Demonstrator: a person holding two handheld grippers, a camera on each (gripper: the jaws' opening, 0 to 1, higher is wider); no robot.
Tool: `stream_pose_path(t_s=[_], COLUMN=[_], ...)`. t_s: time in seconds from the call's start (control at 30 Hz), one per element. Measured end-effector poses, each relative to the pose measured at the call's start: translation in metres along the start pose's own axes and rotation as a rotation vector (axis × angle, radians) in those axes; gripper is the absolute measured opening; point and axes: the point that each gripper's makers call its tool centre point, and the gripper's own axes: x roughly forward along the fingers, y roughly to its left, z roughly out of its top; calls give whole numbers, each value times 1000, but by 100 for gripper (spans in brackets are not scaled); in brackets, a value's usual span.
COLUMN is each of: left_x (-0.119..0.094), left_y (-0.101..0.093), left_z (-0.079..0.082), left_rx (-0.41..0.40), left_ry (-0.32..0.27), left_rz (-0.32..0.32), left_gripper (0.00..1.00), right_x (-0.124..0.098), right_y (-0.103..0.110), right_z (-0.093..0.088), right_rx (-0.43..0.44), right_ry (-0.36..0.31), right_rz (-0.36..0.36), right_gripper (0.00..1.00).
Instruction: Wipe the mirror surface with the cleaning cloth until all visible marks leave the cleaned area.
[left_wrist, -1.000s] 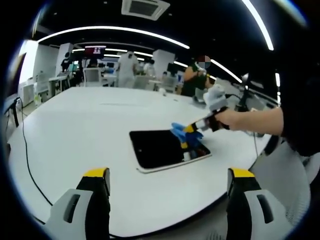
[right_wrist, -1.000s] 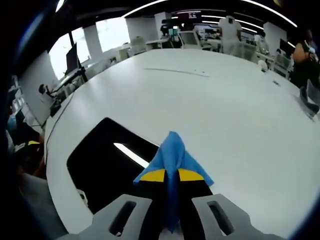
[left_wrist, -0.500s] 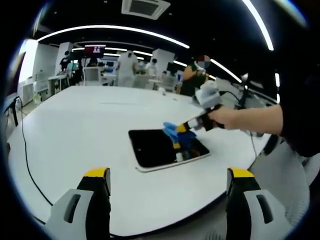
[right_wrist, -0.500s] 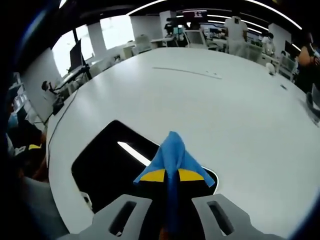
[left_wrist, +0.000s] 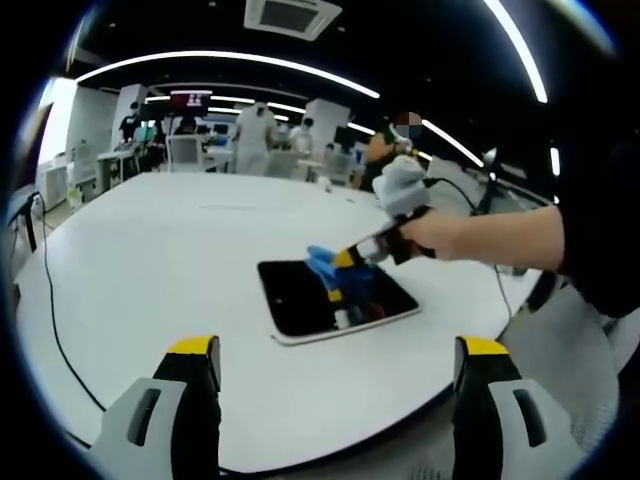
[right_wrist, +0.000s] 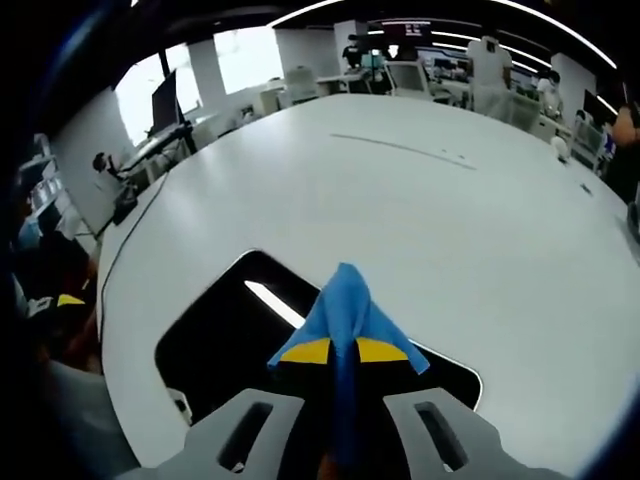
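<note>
Table (left_wrist: 150, 260) carries mirror (left_wrist: 335, 298) at frame centre, long axis running left-right. Right gripper (right_wrist: 343, 352) is clamped on blue cleaning cloth (right_wrist: 345, 305), over the mirror (right_wrist: 230, 350). Left gripper (left_wrist: 337, 350) is wide open, empty. No legible writing.

Opposed views, shared mirror (left_wrist: 320, 297)

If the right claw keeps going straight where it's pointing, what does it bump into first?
Probably the mirror. The right claw is shut on the blue cloth, angled down at the dark glass, so the cloth would likely touch first; depth is hard to judge.
</note>
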Motion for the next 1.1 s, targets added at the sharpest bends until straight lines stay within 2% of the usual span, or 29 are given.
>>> stream_pose_path(t_s=[1.1], left_x=[2], left_y=[-1], left_z=[-1], left_rx=[-1], left_ry=[-2], left_rz=[-10], left_gripper=[97], right_x=[29], right_y=[47], right_z=[25], right_rx=[-61], right_ry=[11], right_rz=[62], right_gripper=[2])
